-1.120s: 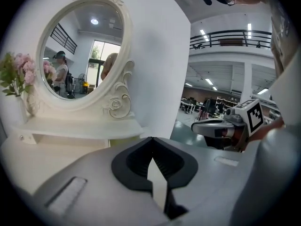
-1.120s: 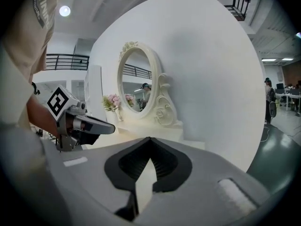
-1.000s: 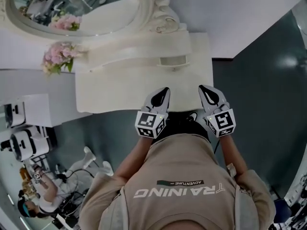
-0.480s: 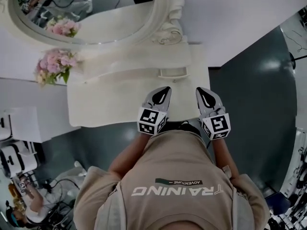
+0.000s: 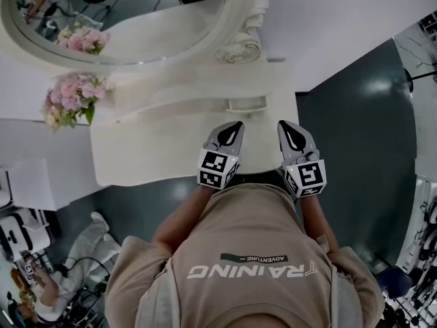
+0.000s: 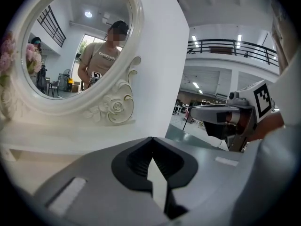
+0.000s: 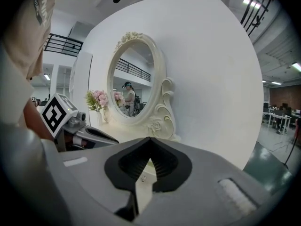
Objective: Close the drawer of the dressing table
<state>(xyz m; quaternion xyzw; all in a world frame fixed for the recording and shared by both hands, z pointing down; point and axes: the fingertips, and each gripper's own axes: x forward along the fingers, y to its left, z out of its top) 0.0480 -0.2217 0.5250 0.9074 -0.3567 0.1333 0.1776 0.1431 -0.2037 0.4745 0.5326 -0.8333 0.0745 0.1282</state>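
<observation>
Both tongs closed tip-to-tip, nothing held: left gripper point(image 5: 235, 124) and right gripper point(image 5: 281, 124) side by side over the front of the cream-white carved dressing table point(image 5: 150, 149), small cream drawer point(image 5: 246, 104) jutting from the raised back shelf point(image 5: 177, 91) just beyond them.

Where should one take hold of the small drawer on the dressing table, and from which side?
The drawer juts out toward the person, so probably grip its front edge from the person's side; the left gripper is almost straight before it.
</observation>
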